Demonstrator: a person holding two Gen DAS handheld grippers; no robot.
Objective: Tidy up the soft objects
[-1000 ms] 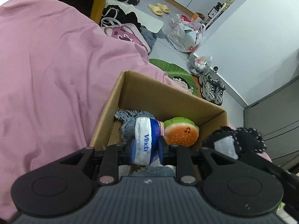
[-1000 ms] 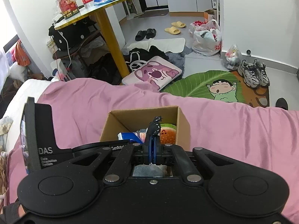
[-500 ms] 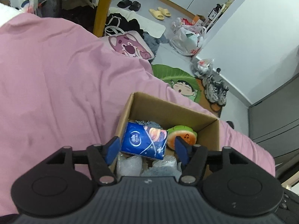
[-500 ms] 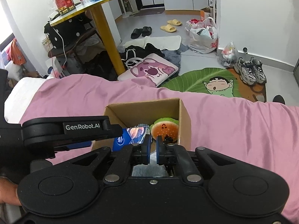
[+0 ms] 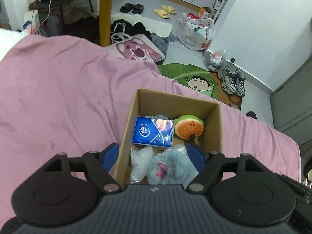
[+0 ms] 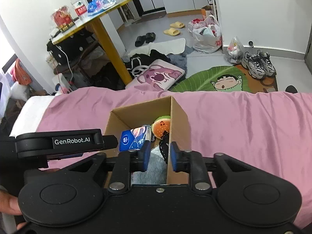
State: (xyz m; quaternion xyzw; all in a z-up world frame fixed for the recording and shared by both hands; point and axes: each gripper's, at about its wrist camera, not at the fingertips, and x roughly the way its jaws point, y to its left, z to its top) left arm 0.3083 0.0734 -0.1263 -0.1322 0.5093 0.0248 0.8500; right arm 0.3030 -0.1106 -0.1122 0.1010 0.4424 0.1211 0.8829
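A cardboard box (image 5: 128, 117) stands on the pink bedspread (image 5: 58, 101). Inside lie a blue tissue pack (image 5: 153, 132), a burger plush (image 5: 189, 127), a grey fluffy plush (image 5: 171, 167) and a clear plastic bag (image 5: 140, 161). My left gripper (image 5: 154, 154) is open and empty above the box's near end. In the right wrist view the box (image 6: 179, 120) holds the tissue pack (image 6: 132, 139), the burger plush (image 6: 160, 127) and a black fabric piece (image 6: 163, 146). My right gripper (image 6: 159, 154) is open, with the black piece loose between its fingers. The left gripper's body (image 6: 64, 142) shows at its left.
Beyond the bed, the floor holds a pink bear cushion (image 6: 158, 76), a green cartoon mat (image 6: 220, 80), sneakers (image 6: 257, 64), plastic bags (image 6: 206, 33) and slippers (image 6: 173, 29). A yellow-legged table (image 6: 105, 39) with a bottle and snacks stands at the left.
My left gripper opened, dropped the tissue pack into the box and pulled back. My right gripper opened and let go of the black fabric piece over the box.
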